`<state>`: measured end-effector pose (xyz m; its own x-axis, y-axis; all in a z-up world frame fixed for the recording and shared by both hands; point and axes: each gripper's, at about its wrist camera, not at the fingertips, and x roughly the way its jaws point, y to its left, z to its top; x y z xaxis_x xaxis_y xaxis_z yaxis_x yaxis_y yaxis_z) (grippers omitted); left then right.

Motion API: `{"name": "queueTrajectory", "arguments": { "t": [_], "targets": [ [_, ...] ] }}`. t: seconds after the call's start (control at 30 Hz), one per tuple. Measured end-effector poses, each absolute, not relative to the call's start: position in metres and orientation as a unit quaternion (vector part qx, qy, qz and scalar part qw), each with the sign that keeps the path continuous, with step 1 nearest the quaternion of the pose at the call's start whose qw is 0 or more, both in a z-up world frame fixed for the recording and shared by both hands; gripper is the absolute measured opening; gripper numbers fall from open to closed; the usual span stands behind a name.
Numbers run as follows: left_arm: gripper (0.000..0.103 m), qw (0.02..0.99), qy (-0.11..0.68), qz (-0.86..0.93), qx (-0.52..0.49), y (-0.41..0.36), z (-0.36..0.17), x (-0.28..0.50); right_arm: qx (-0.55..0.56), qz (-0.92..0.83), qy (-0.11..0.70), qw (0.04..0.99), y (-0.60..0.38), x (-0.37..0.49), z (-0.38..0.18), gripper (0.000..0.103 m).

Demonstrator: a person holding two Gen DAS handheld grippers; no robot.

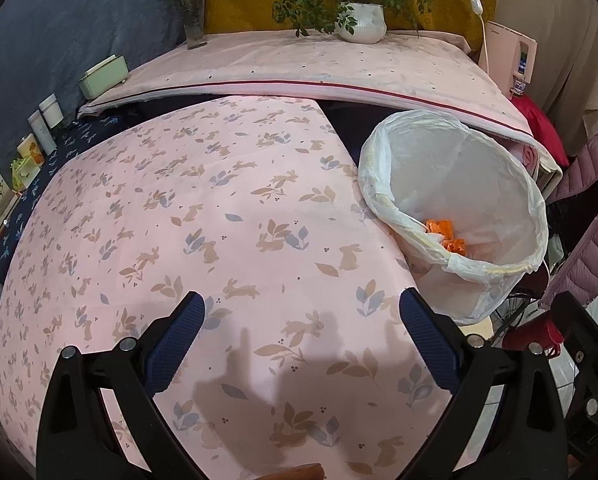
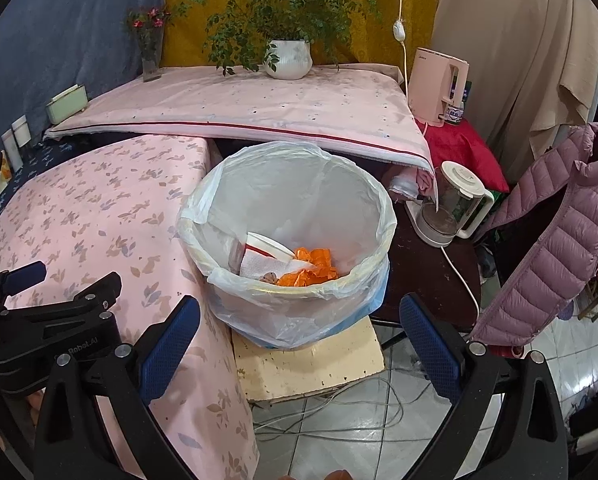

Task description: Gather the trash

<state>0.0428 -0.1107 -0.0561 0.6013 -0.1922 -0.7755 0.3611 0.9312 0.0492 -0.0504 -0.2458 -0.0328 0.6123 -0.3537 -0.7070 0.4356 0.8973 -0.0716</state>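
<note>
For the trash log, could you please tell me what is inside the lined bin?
The bin holds a paper cup, a white napkin and crumpled orange scraps. Anything beneath them is covered.

The bench point(image 1: 219, 220) has a pale pink cloth printed with tan rabbits and grey-blue leaves. The bin point(image 2: 299, 300) wears a cloudy white liner; inside lie orange scraps point(image 2: 311, 270), a white tissue point(image 2: 263, 266) and a white cup with red stripe point(image 2: 267, 248). The jacket point(image 2: 555, 240) at right is quilted mauve.
</note>
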Motion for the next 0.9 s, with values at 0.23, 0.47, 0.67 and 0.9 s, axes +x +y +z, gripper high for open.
{"name": "queueTrajectory", "arguments": {
  "t": [0.23, 0.47, 0.67, 0.9],
  "targets": [
    [0.093, 0.891, 0.415, -0.156, 0.098, -0.1094, -0.0551, 0.0399, 0.057, -0.217, 0.385, 0.895, -0.2426, -0.0509, -0.0368, 0.096],
    [0.093, 0.888, 0.421, -0.159, 0.092, -0.1075, -0.0555, 0.0401, 0.056, -0.217, 0.387, 0.894, -0.2411, -0.051, -0.0387, 0.096],
    [0.093, 0.89, 0.416, -0.163, 0.096, -0.1096, -0.0535, 0.0378, 0.057, -0.216, 0.387, 0.894, -0.2408, -0.0509, -0.0393, 0.096],
    [0.093, 0.891, 0.416, -0.158, 0.093, -0.1083, -0.0525, 0.0382, 0.057, -0.215, 0.387, 0.895, -0.238, -0.0515, -0.0405, 0.096]
  ]
}}
